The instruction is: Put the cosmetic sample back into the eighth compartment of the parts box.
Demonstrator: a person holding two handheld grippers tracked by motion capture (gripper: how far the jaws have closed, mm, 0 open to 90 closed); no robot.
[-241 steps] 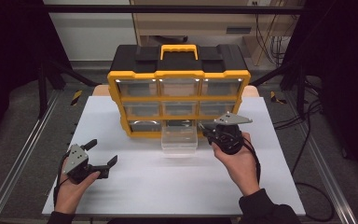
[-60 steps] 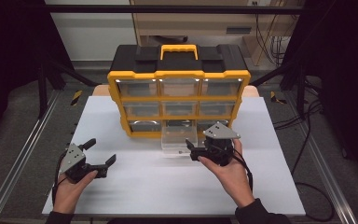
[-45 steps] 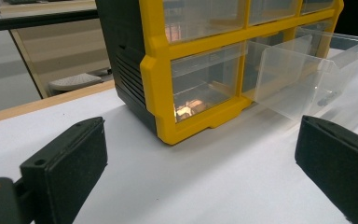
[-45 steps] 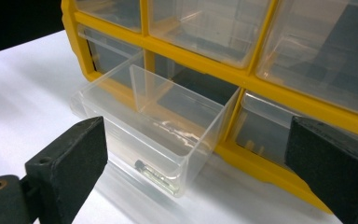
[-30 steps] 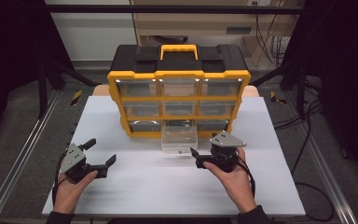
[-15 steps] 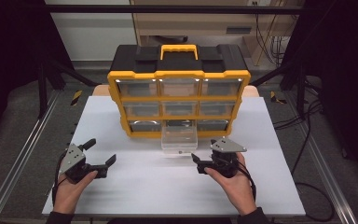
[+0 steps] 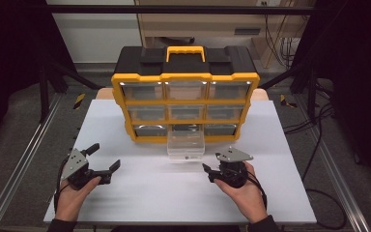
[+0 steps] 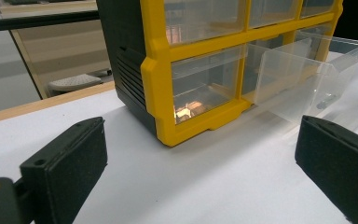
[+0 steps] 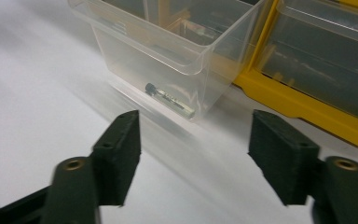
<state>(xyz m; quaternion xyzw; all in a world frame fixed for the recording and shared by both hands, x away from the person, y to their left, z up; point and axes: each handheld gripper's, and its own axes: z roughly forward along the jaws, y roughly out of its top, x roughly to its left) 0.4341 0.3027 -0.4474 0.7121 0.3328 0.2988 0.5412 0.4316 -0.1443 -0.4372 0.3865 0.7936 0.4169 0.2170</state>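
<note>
1. One clear drawer [image 7: 186,146] stuck out from the bottom row of the yellow box [image 7: 185,104], near the middle of the high view. It rested on the white desk [image 7: 140,193], and its back end looked to be in its slot.
2. One small metal pin [image 9: 170,99] lay flat inside the drawer, near its front wall.
3. The pin's long side ran from the upper left to the lower right of the right gripper view. Its dark end pointed to the upper left.
4. The drawer's long side ran from the box toward the bottom of the high view.
5. The right gripper [image 7: 210,172] sat just right of the drawer, lower in the frame. Its jaws were about half open and had just been closing, with nothing between them.
6. The left gripper [image 7: 104,158] was at the lower left, well apart from the drawer. Its jaws were wide open and held nothing.
7. I think the pin was already dropped in. What was left was to push the drawer shut.
</note>
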